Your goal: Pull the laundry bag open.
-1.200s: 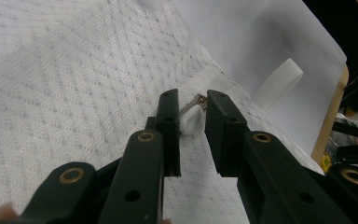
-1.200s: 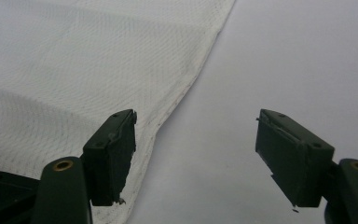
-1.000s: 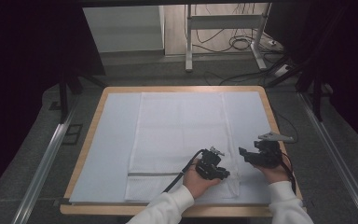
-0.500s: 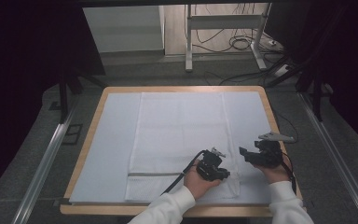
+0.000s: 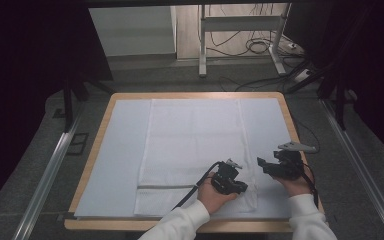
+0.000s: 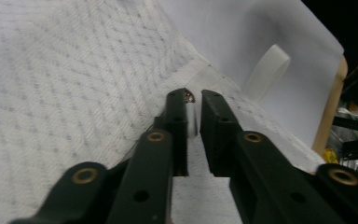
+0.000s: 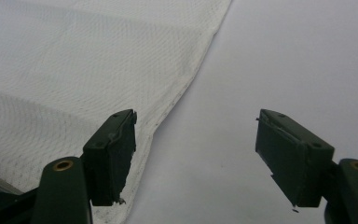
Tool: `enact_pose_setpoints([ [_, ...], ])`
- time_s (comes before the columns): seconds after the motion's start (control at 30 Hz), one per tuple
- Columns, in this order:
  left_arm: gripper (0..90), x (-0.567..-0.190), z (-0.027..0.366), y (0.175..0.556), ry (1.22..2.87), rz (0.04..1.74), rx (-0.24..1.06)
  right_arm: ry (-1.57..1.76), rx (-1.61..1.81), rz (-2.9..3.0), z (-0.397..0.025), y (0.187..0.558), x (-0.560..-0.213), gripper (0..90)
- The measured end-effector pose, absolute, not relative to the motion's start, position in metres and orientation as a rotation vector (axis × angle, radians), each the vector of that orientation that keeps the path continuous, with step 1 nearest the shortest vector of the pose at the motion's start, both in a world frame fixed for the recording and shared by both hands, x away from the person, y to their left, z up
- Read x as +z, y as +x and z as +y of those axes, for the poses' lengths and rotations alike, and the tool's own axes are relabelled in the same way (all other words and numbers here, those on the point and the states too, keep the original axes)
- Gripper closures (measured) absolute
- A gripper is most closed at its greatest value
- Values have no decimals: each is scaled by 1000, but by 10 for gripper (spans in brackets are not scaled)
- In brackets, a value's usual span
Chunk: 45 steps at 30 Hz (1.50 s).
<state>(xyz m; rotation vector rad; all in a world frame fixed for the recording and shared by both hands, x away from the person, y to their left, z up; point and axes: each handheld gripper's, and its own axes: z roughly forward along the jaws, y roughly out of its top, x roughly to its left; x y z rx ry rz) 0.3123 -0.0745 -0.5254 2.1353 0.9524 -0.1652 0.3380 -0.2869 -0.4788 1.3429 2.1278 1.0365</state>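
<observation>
A white woven rectangular towel (image 5: 195, 150) is lying flat on the pale sheet covering the wooden-edged table (image 5: 120, 150). The left gripper (image 5: 228, 178) is pinching the towel's near right corner, jaws clenched on a fold of cloth. The right gripper (image 5: 276, 166) is hovering just beside the towel's right edge, jaws spread wide. With so little cloth between the jaws, the corner is likely to slip free under a pull.
</observation>
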Motion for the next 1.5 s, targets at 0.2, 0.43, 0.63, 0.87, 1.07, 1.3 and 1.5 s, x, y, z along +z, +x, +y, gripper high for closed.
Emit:
enact_pose_setpoints([
  [0.2,838,-525,-77,309,2158,938,-109,1345,1036,2126,-287,338,-478,282],
  [0.43,869,-525,-75,311,2152,941,-132,1345,1033,2125,-288,338,-478,283],
  [0.63,872,-525,-72,313,2147,938,-149,1348,1034,2123,-290,338,-479,283],
  [0.87,872,-524,-68,314,2140,925,-162,1358,1040,2138,-290,338,-479,282],
  [1.07,873,-524,-63,314,2127,911,-167,1380,1037,2154,-289,338,-479,282],
  [1.3,873,-520,-59,313,2115,908,-160,1387,1034,2168,-289,339,-480,282],
  [1.5,873,-518,-58,312,2112,902,-145,1394,1032,2172,-288,339,-480,282],
])
